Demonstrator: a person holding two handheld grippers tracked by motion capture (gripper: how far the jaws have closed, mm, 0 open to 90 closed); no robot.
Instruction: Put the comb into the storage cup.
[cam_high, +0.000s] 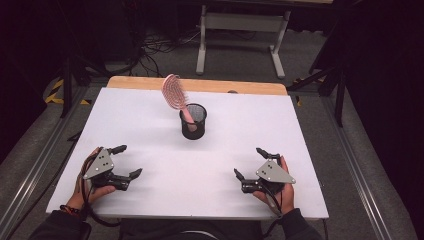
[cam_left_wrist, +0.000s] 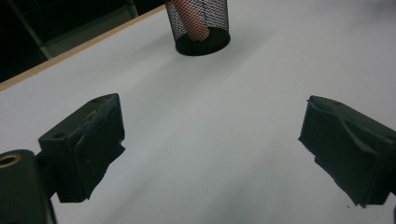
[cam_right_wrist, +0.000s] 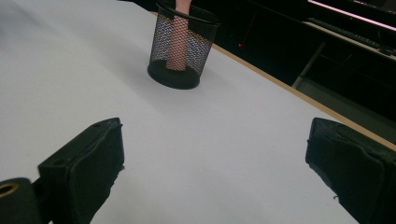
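Landmark: the black mesh cup (cam_high: 193, 121) stands upright near the middle of the white table (cam_high: 150, 135), toward its far edge.
Hairbrush: the pink hairbrush (cam_high: 176, 95) stands handle-down in the cup, its head sticking out above the rim.
Long axis: steeply upright, tilted so the head leans up and to the left of the cup, on the left gripper's side.
Left gripper (cam_high: 127, 162): near and left of the cup, resting low at the table's near edge, jaws spread wide, holding nothing.
Right gripper (cam_high: 248, 162): near and right of the cup, jaws likewise spread, empty.
Nearer hand: both sit about equally far from the cup; I cannot tell which is closer.
Likely approach: since the head leans left, the left gripper probably has the easier reach.
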